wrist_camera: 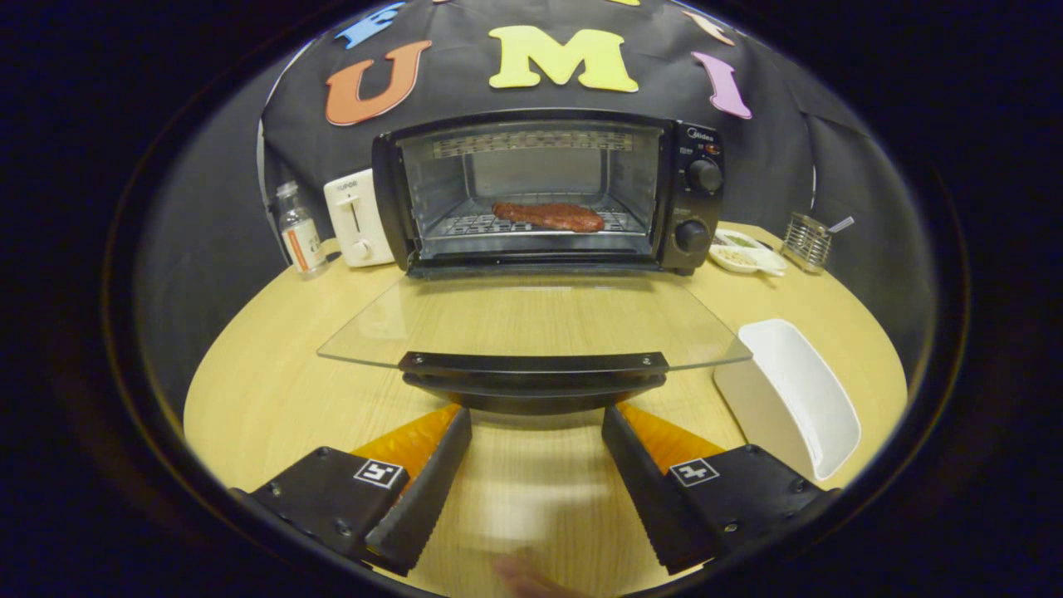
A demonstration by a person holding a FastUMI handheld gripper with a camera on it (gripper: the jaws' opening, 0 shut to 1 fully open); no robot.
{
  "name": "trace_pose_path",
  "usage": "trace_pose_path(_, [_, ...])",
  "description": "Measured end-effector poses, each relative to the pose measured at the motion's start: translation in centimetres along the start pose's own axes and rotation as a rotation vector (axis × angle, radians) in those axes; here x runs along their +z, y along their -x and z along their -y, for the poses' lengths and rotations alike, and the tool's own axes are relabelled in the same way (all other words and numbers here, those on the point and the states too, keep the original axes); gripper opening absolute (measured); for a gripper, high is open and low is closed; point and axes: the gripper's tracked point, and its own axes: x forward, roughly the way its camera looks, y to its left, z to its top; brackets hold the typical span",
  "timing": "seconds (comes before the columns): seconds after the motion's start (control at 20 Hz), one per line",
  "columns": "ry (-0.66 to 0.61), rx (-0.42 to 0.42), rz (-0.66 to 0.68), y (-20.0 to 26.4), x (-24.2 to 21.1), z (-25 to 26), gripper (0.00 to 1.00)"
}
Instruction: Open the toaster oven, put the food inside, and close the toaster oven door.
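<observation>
Toaster oven [548,191] at the far side of a round wooden table [274,390], against the booth's dark cloth wall, door [531,320] dropped fully open and lying flat toward the camera, glass pane clear enough to show the tabletop beneath. Dark handle [533,378] along the door's near edge, just ahead of the fingertips. Food [550,216], a reddish-brown slab, resting on the wire rack [486,224] inside the lit cavity, well beyond the fingers. Two knobs [703,176] stacked on the oven's right panel. Gripper [536,428] low over the table, fingers spread wide apart and holding nothing, bare wood between them, tips close under the handle's near edge without clearly touching it. White rectangular dish [797,399] empty, to the right of the door, just beyond the right finger. White toaster [359,218] touching or nearly touching the oven's left side, a small clear bottle [299,228] further left. Shallow dishes [743,252] and a wire holder with a utensil [807,241] to the oven's right.
</observation>
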Motion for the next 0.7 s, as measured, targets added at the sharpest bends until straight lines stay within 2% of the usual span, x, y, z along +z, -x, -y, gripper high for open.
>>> trace_pose_path(0.35, [-0.009, -0.016, 0.055, 0.2, 3.4, 0.8, 1.0])
trace_pose_path(0.7, [0.059, -0.06, 0.134, 0.4, 8.2, 1.2, 1.0])
